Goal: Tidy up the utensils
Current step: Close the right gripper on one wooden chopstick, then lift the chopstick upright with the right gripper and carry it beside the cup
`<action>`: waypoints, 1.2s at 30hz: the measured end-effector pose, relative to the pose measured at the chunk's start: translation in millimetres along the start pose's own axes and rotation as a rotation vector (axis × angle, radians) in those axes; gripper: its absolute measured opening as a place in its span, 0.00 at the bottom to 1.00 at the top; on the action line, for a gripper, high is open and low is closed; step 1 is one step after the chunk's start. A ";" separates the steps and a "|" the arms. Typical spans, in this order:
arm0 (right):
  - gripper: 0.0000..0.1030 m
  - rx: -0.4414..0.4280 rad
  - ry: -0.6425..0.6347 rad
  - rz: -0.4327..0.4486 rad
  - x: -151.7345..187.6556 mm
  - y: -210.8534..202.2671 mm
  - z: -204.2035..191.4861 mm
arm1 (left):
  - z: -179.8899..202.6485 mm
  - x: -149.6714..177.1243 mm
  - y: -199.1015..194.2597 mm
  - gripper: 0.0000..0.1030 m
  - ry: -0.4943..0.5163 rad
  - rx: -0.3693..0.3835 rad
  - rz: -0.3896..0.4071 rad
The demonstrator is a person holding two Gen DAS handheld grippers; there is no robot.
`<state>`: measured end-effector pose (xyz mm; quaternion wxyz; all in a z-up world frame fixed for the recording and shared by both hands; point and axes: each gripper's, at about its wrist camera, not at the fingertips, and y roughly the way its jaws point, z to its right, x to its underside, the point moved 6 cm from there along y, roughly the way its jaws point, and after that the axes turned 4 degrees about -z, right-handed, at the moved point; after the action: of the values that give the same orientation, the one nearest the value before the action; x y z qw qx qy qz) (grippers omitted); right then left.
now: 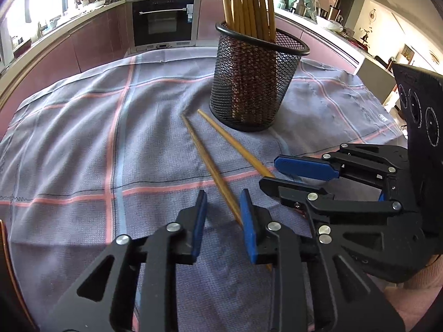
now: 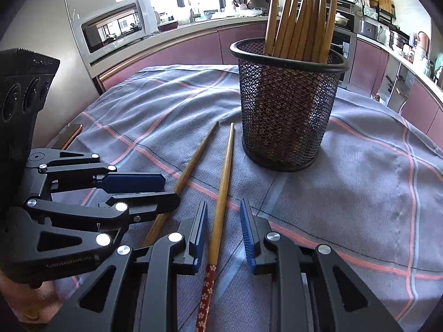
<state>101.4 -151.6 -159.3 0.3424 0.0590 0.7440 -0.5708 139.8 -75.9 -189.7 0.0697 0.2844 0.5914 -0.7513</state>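
Chopstick [image 2: 221, 191] between right hand-held gripper [image 2: 223, 221] pads, untouched

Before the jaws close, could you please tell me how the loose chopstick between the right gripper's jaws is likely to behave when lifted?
The chopstick looks like stiff wood, so it probably won't bend. It is slim and tapered, so it may roll on the cloth or pivot when lifted.

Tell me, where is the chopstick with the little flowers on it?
In the right wrist view, the flowered chopstick lies flat on the checked cloth, between the right gripper's open fingers, its thin tip pointing toward the black mesh cup.
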 end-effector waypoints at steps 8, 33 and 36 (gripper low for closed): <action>0.13 0.020 -0.018 -0.002 -1.8 2.4 -1.1 | -2.9 -6.3 5.6 0.25 -0.008 -0.018 0.002; 0.05 -0.095 0.079 0.021 4.3 -16.9 15.7 | -2.0 -2.9 -3.2 0.09 -0.055 0.010 0.017; 0.05 -0.113 0.091 0.031 4.6 -21.6 16.8 | -3.0 -2.4 -6.7 0.08 -0.056 0.009 0.022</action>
<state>95.0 -175.3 -146.4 0.3196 0.0770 0.7889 -0.5192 139.9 -71.8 -183.2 0.0931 0.2701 0.5827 -0.7608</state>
